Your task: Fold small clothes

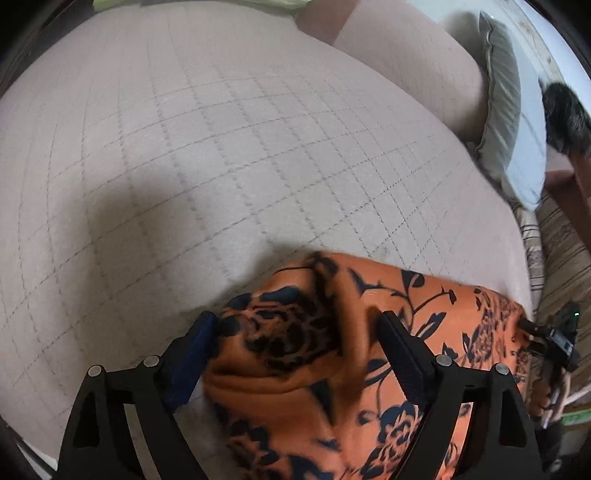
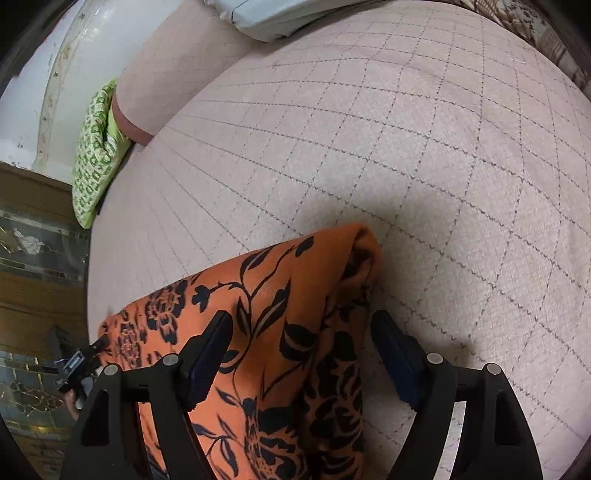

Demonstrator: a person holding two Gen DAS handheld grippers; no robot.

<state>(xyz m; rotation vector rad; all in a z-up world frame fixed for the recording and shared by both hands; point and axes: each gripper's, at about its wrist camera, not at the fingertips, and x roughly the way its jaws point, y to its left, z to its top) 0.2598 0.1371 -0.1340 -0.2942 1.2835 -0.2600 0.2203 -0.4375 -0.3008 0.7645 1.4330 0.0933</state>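
Note:
An orange garment with a dark floral print [image 1: 332,350] lies bunched on a pale quilted bed cover [image 1: 184,147]. My left gripper [image 1: 299,332] is open, its fingers [image 1: 402,350] wide apart on either side of the garment's rumpled left end. In the right wrist view the same garment [image 2: 280,314] lies partly folded, its right edge doubled over. My right gripper [image 2: 301,332] is open, its fingers [image 2: 210,354] straddling that folded right edge. Each gripper also shows small at the far end of the garment in the other's view, the right one [image 1: 554,339] and the left one [image 2: 79,363].
A grey-and-white pillow [image 1: 509,129] lies at the bed's far right, and also shows in the right view [image 2: 266,14]. A green patterned cushion [image 2: 96,155] leans at the bed's left edge. A striped blanket [image 1: 561,251] lies right. A person's dark hair [image 1: 565,114] shows there.

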